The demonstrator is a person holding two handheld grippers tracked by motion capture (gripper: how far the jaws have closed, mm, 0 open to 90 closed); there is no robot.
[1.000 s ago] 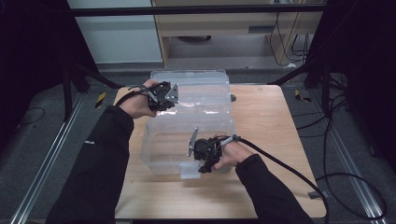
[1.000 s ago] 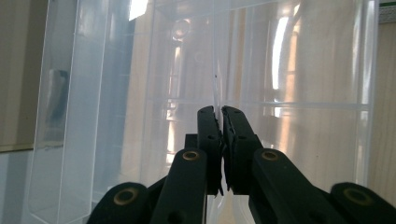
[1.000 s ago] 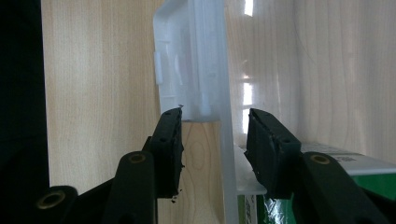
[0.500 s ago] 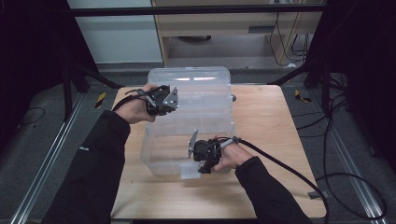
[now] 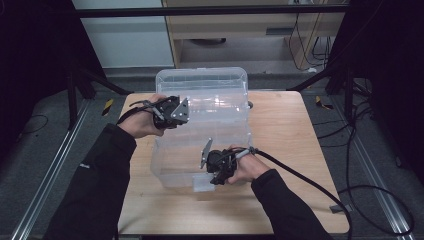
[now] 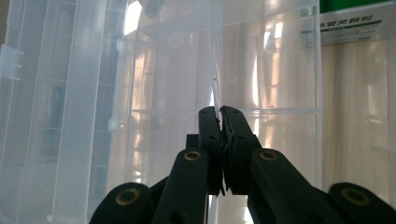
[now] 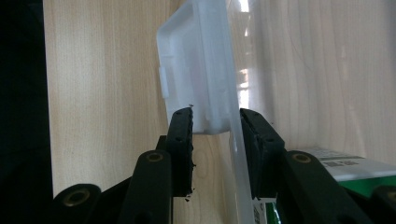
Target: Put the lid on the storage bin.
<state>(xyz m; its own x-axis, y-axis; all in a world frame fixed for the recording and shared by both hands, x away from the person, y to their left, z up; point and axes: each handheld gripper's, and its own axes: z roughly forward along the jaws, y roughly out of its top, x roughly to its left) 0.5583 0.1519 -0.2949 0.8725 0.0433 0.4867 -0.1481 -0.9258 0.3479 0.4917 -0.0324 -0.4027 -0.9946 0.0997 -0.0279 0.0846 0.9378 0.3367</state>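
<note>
A clear plastic storage box [image 5: 175, 165] stands on the wooden table [image 5: 285, 130], its hinged clear lid [image 5: 210, 85] lifted and tilted up toward the back. My left gripper [image 5: 188, 112] is shut on the lid's thin edge [image 6: 215, 70], which runs up from between its jaws [image 6: 219, 112]. At the box's front, my right gripper [image 5: 210, 177] has just been closing its jaws. They now press on the white front latch [image 7: 196, 70] and the clear wall beside it, one pad on each side [image 7: 215, 114].
A green-and-white label [image 7: 336, 168] lies flat inside the box [image 6: 355, 18]. Black cables trail from both grippers; the right one runs off over the table's right side [image 5: 310, 182]. Floor rails and dark stands flank the table.
The left gripper has swung the lid further up, so its far edge stands higher in the high view. The right hand has stayed at the front of the box.
</note>
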